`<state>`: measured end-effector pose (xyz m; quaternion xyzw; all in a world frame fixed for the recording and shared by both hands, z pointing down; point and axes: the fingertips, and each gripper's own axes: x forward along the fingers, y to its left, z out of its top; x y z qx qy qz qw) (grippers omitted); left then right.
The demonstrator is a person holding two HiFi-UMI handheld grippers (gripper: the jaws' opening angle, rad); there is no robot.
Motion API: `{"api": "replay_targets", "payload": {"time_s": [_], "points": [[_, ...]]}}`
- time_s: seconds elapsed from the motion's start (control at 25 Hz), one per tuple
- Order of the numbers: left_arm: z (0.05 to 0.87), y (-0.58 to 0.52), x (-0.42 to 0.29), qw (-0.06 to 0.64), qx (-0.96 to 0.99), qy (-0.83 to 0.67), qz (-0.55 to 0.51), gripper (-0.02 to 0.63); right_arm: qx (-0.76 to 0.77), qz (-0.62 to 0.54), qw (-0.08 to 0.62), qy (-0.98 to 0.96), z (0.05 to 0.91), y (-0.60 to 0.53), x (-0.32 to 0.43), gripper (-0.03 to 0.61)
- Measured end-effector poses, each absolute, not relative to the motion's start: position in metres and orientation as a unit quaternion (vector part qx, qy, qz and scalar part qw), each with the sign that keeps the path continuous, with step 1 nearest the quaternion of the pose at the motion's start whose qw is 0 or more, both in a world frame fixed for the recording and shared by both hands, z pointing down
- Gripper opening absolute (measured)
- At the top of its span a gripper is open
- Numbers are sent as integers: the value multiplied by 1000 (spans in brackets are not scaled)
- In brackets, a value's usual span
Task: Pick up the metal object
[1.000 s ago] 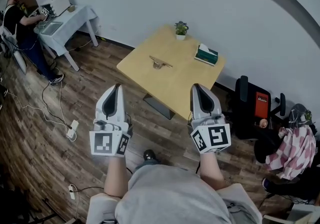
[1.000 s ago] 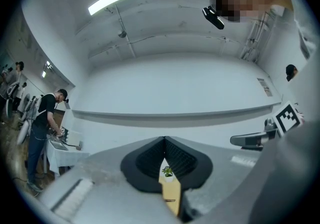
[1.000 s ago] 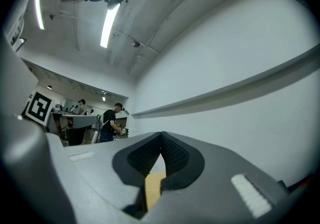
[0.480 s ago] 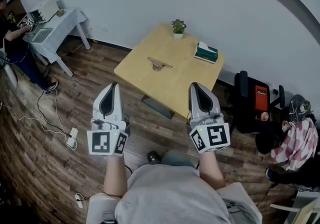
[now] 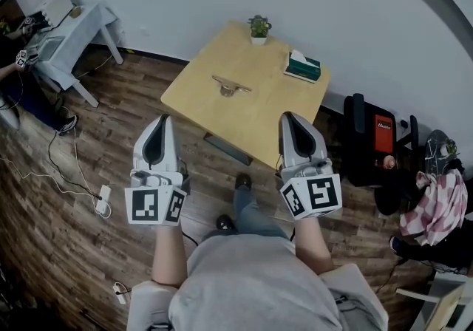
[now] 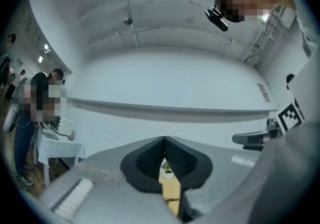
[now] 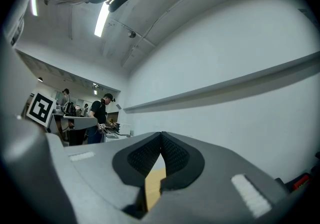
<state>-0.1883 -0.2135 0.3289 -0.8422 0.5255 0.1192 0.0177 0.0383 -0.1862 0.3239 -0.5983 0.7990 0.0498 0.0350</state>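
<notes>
Head view: A person is looking steeply down, holding a grey gripper in each hand above a dark wooden plank floor [image 5: 89,145]. Each gripper is carrying a cube printed with black-and-white square markers. The left gripper [image 5: 164,120] and the right gripper [image 5: 290,115] are both pointing towards a square pale-yellow wooden desk [image 5: 259,119], and neither is touching anything. A small flat silver metal object [image 5: 230,86] is lying near the middle of the desk, well apart from both grippers. A small green plant in a white pot [image 5: 259,28] is standing at the far corner, and a dark green tissue box [image 5: 304,66] is sitting near the right edge. Beside the desk, a black chair with a red panel [image 5: 382,134] is carrying white lettering too small to read.

Left gripper view: The left gripper [image 6: 164,139] is showing its two black ribbed pads meeting at the tips, closed and holding nothing. Through the narrow gap below them, the plant [image 6: 165,169] and the desk [image 6: 171,190] are showing.

Right gripper view: The right gripper [image 7: 161,133] is likewise closed tip to tip and empty, with a strip of the desk [image 7: 152,185] showing beneath.
</notes>
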Motion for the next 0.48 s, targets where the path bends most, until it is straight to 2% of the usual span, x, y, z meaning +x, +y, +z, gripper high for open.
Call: {"api": "replay_targets", "payload": {"time_s": [0.48], "points": [[321, -292, -172, 29, -836, 535, 117, 0, -586, 58, 42, 807, 315, -272, 52, -3]]}}
